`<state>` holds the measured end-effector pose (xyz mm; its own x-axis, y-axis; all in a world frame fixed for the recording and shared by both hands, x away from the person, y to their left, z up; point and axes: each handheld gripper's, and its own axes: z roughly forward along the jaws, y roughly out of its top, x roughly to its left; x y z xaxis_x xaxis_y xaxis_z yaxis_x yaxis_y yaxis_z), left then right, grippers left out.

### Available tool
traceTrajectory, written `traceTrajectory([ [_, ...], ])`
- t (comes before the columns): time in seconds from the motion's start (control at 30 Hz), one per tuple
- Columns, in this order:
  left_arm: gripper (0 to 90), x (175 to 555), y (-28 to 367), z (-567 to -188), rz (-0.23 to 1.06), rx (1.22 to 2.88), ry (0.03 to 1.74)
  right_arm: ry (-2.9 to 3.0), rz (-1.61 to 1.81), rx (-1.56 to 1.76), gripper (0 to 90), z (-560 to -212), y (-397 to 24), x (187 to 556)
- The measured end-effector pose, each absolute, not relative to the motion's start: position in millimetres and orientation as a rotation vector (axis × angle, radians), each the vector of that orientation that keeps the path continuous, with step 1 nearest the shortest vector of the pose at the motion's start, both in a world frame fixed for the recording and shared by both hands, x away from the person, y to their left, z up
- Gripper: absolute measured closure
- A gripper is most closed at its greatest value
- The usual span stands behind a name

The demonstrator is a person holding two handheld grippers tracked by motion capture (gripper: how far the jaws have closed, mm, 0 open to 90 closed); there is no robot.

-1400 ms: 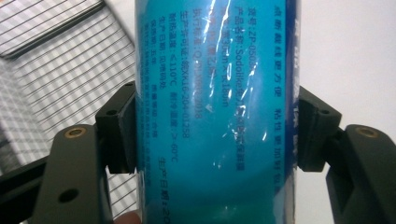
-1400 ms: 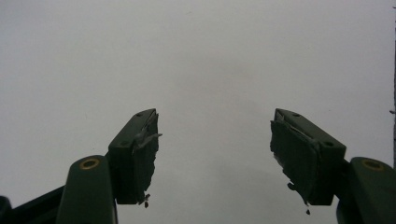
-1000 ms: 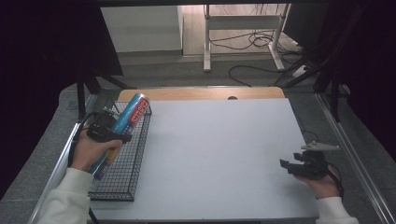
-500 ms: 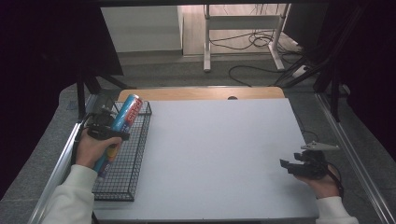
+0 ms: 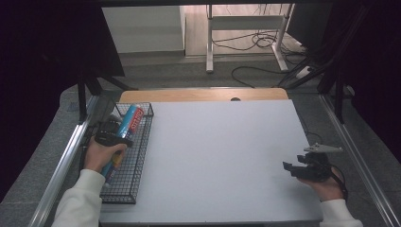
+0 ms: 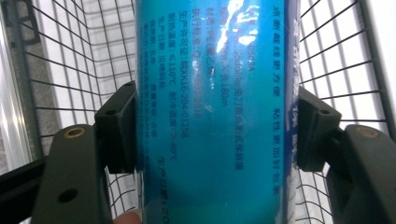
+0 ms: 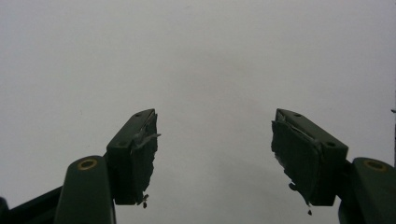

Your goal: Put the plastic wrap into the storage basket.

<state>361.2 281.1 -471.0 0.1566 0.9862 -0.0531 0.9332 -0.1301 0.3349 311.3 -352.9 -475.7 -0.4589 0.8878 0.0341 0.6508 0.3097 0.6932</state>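
White tabletop (image 5: 222, 156) lay before me; my left gripper (image 5: 109, 137) clamped a tall blue cylindrical can (image 5: 126, 126) over the black wire basket (image 5: 135, 163) at the table's left, my right gripper (image 5: 302, 169) spread wide above bare table.

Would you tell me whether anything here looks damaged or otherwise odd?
Yes: the right gripper has ragged pads, torn at the edges with shreds hanging. The blue tube in the left gripper looks intact.

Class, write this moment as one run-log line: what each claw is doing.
left claw: shut on blue tube, over wire basket | right claw: open, empty, above white table
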Motion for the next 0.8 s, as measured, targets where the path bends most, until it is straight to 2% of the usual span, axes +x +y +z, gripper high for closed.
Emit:
traceTrajectory([
  [0.3,31.2,366.2,264.6,-496.9,0.266,2.229,1.894,2.230,0.918,1.379,31.7,-476.8,-352.6,311.5],
  [0.4,25.4,361.5,261.7,-482.4,0.385,2.156,1.888,2.232,0.914,1.378,31.0,-476.8,-351.9,311.1],
  [0.53,16.6,349.6,255.8,-455.8,0.500,2.142,1.823,2.234,0.911,1.375,30.6,-476.6,-351.2,310.5],
  [0.8,13.8,306.3,252.6,-431.5,0.473,2.070,1.520,2.236,0.954,1.368,30.1,-474.3,-350.2,308.1],
])
